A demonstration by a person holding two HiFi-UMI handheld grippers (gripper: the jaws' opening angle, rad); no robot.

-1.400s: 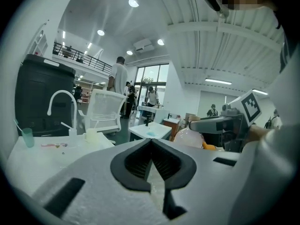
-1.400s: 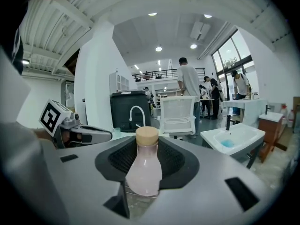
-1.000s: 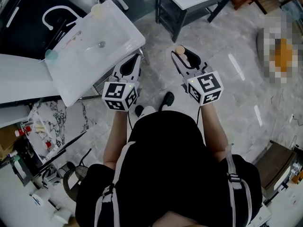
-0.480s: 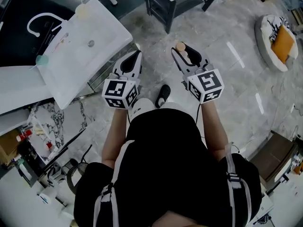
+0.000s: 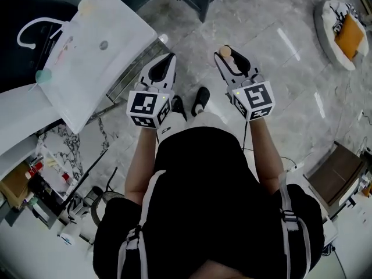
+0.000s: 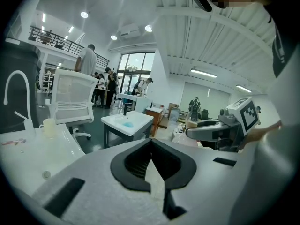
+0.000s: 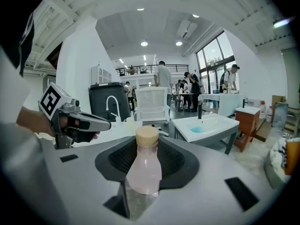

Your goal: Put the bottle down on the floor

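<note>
Snugly between the right tongs (image 7: 146, 146), the bottle (image 7: 144, 170), cap forward.

No words, numbers or brand names can be read anywhere in these views. The only printed marks are black-and-white square code patterns on the left cube (image 5: 148, 108) of the left hand-held gripper (image 5: 167, 61) and the right cube (image 5: 254, 99) of the right hand-held gripper (image 5: 228, 56). They spell nothing.

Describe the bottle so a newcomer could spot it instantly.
Find the person in black standing on the marble floor, and follow their right arm to the right claw. Clamped there is the bottle: small, pale pink, tan-capped, while the left claw beside it holds nothing.
</note>
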